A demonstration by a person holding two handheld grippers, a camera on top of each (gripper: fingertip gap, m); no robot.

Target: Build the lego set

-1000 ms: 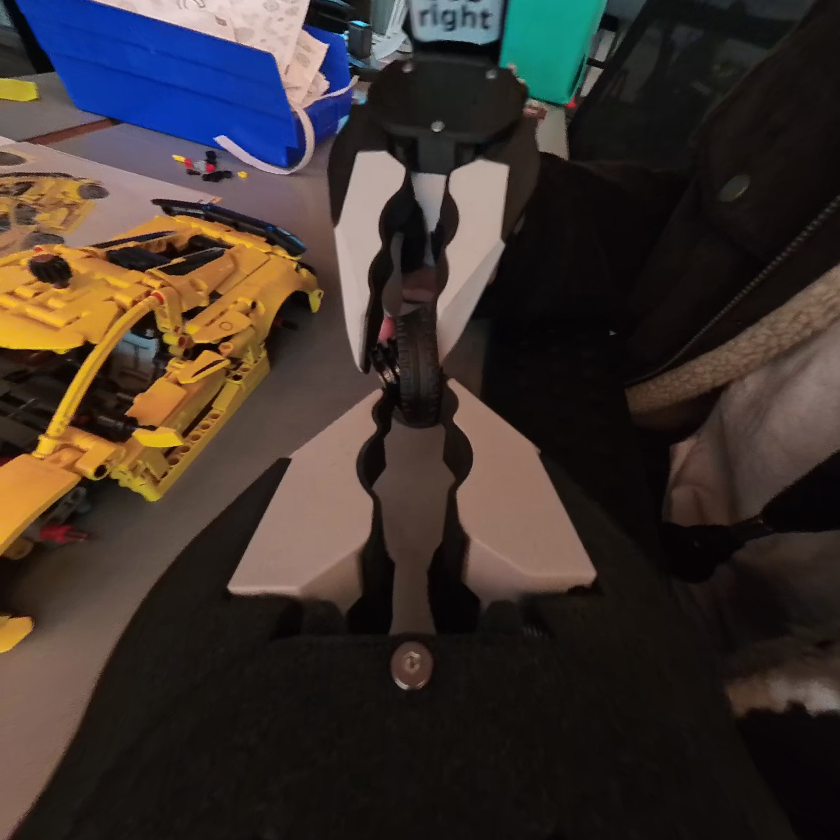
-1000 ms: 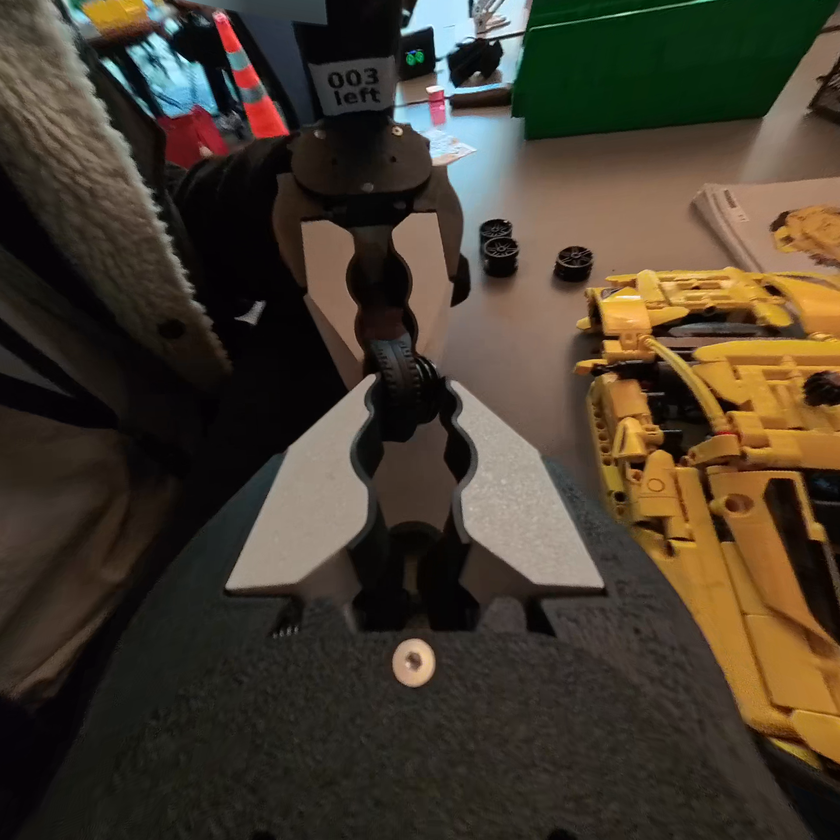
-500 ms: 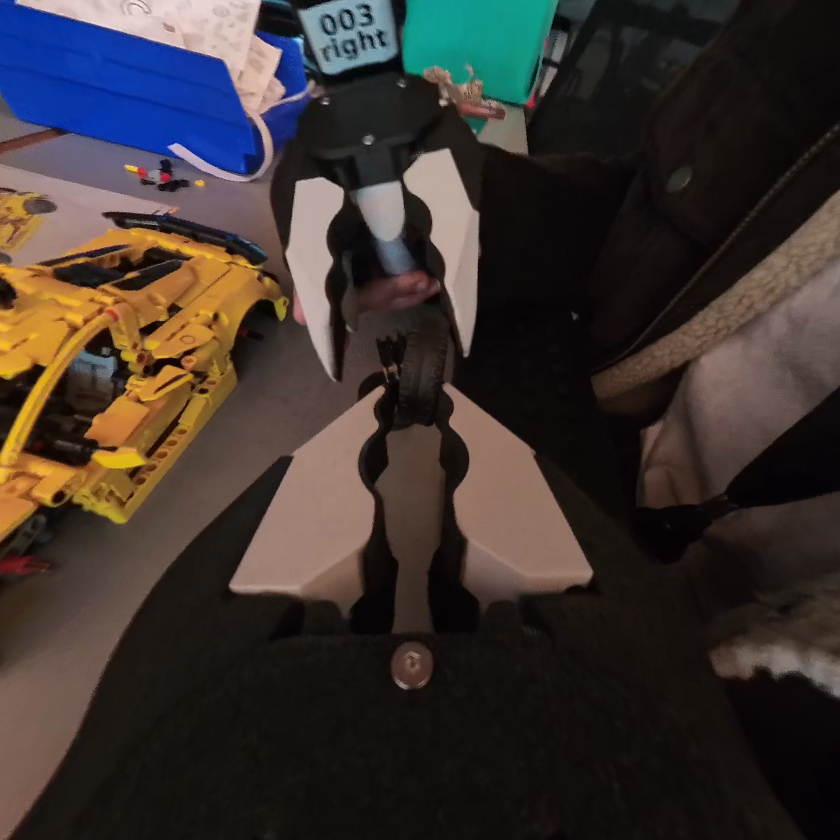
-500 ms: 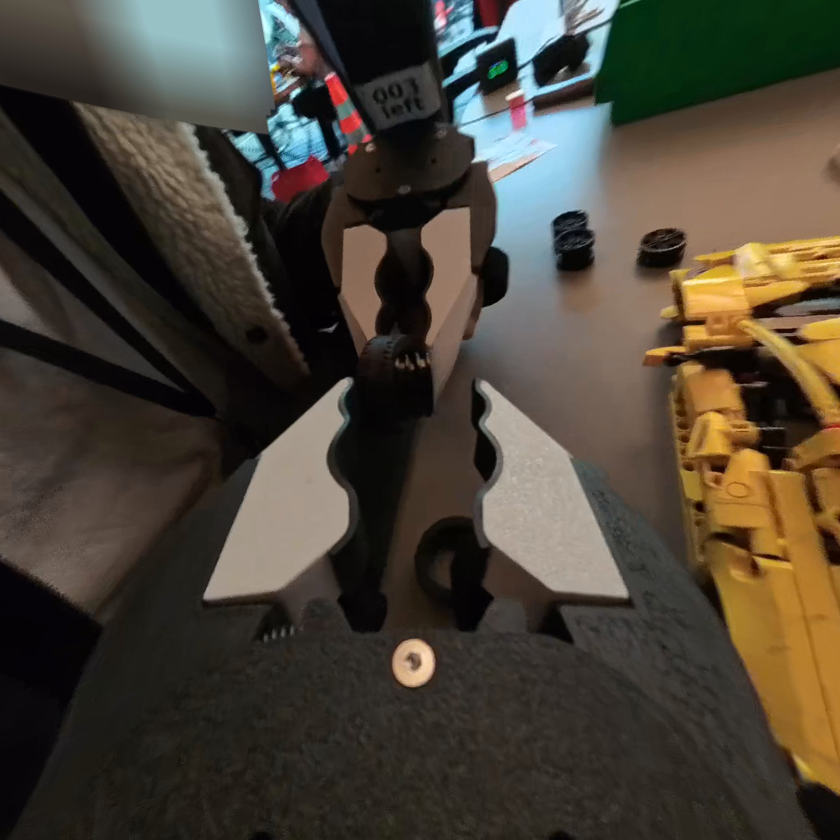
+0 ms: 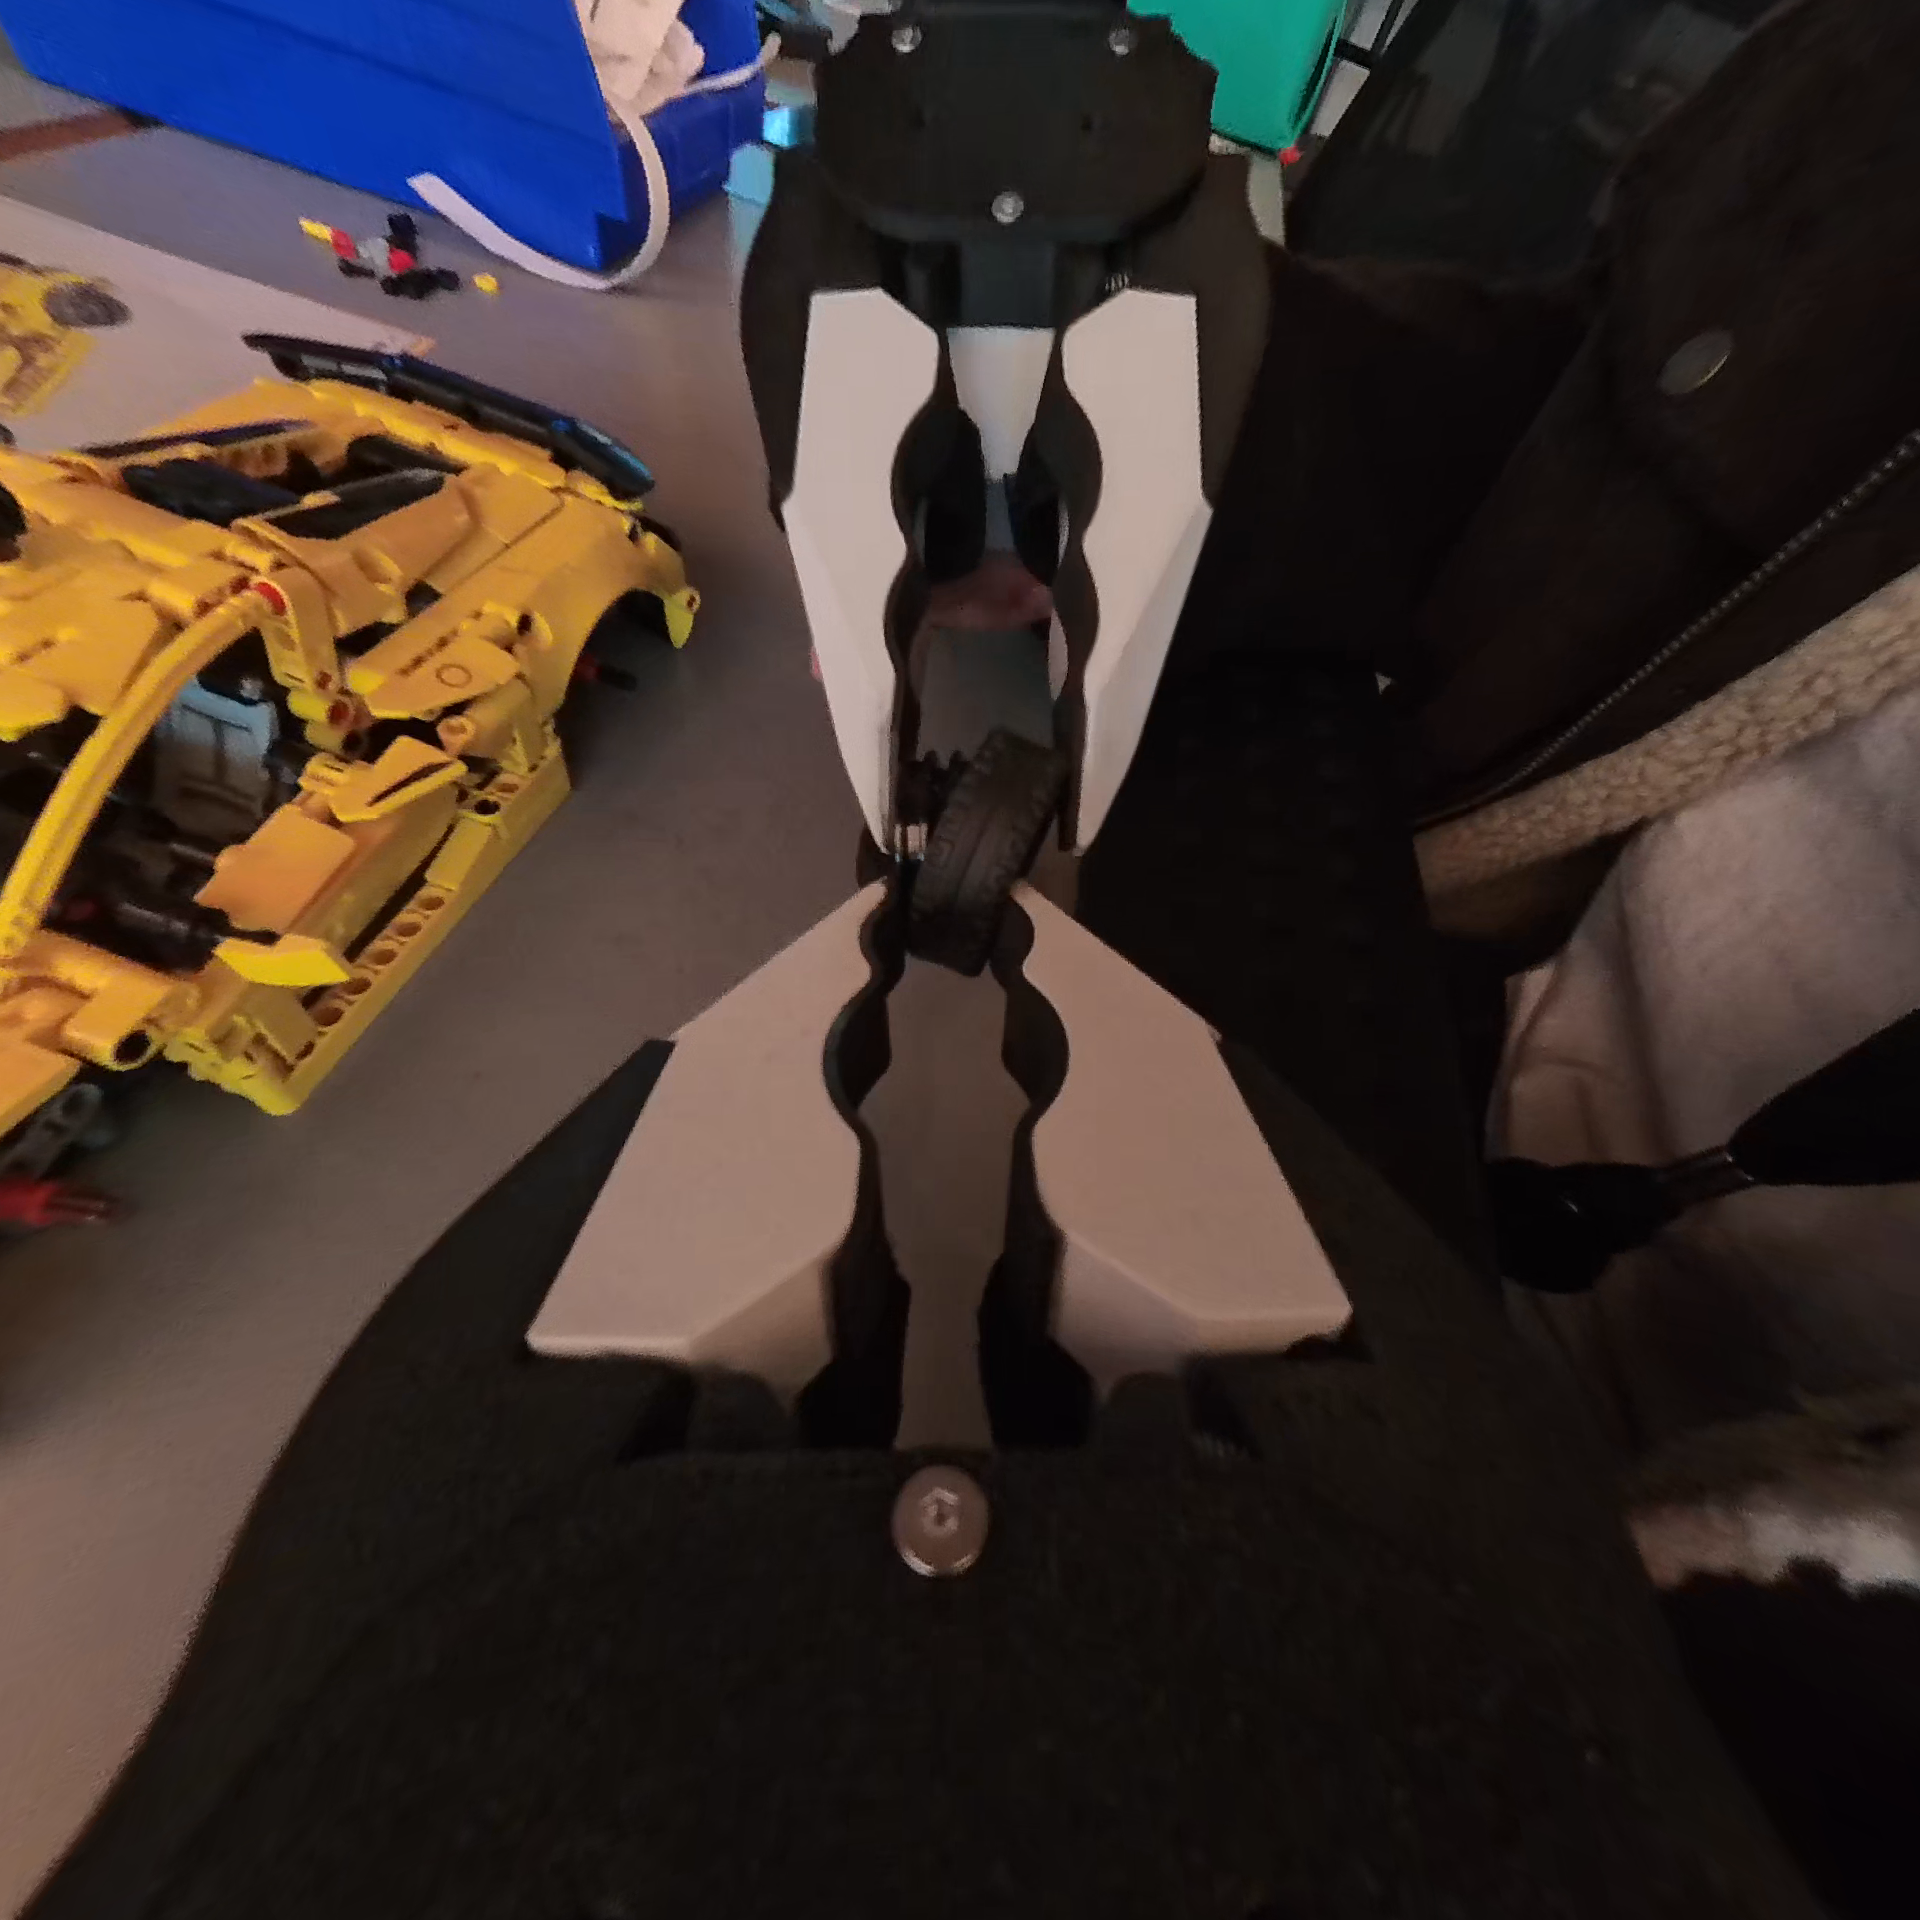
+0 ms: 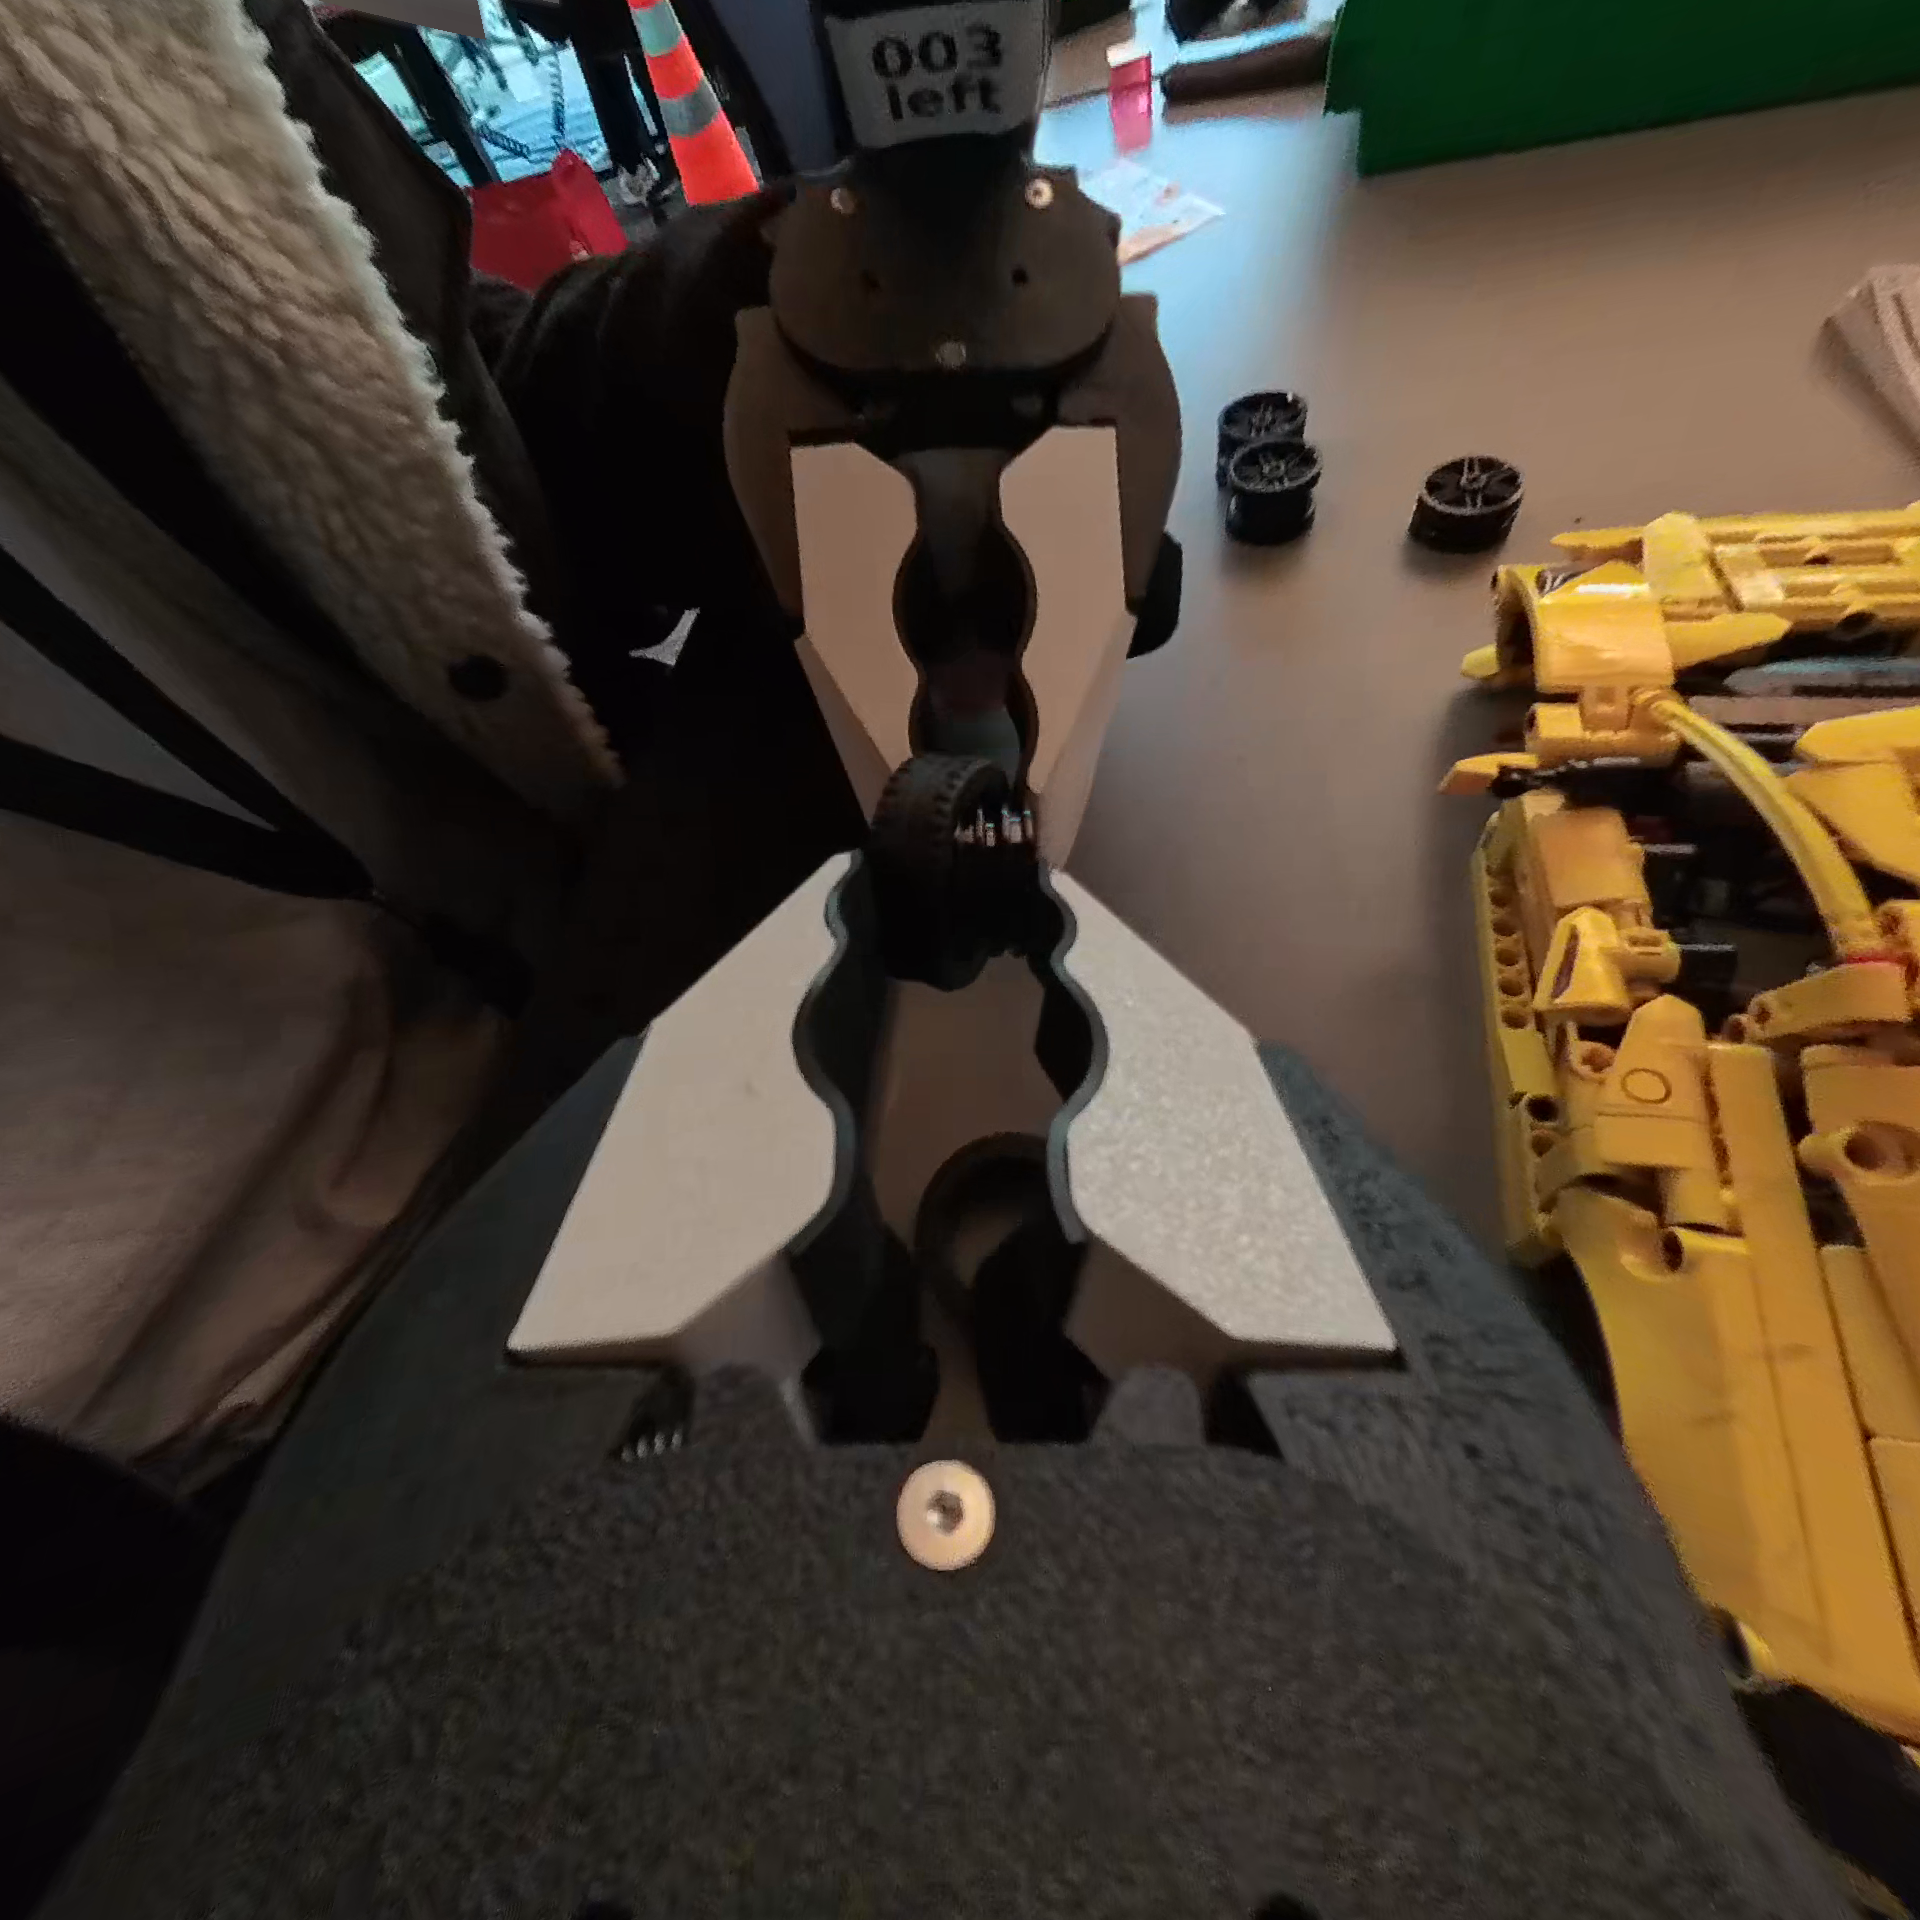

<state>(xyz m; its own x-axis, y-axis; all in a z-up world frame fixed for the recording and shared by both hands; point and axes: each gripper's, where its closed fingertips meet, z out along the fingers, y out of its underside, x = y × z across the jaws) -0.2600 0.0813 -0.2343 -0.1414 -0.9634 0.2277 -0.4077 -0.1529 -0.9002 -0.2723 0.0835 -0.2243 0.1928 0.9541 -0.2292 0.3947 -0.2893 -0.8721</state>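
A small black wheel, a tyre on a spoked rim (image 5: 971, 857), hangs in the air between my two grippers, which face each other tip to tip. My left gripper (image 5: 951, 914) is shut on the near side of the wheel. My right gripper (image 5: 977, 821) comes from the far side with its fingertips closed around the same wheel. In the right wrist view the wheel (image 6: 951, 873) sits between the tips of my right gripper (image 6: 951, 904), and the left gripper (image 6: 956, 790) holds it from beyond. The yellow lego car (image 5: 260, 675) stands on the table to the side.
The car also shows in the right wrist view (image 6: 1714, 987). Three loose black rims (image 6: 1273, 468) lie on the grey table beyond it. A black tyre ring (image 6: 987, 1195) lies under my right fingers. A blue bin (image 5: 364, 94), small loose pieces (image 5: 395, 255) and a person's jacket (image 6: 260, 416) are close by.
Half a second ago my right gripper stood open and drawn back from the wheel. Now it has closed around the wheel again. My left gripper kept hold throughout.
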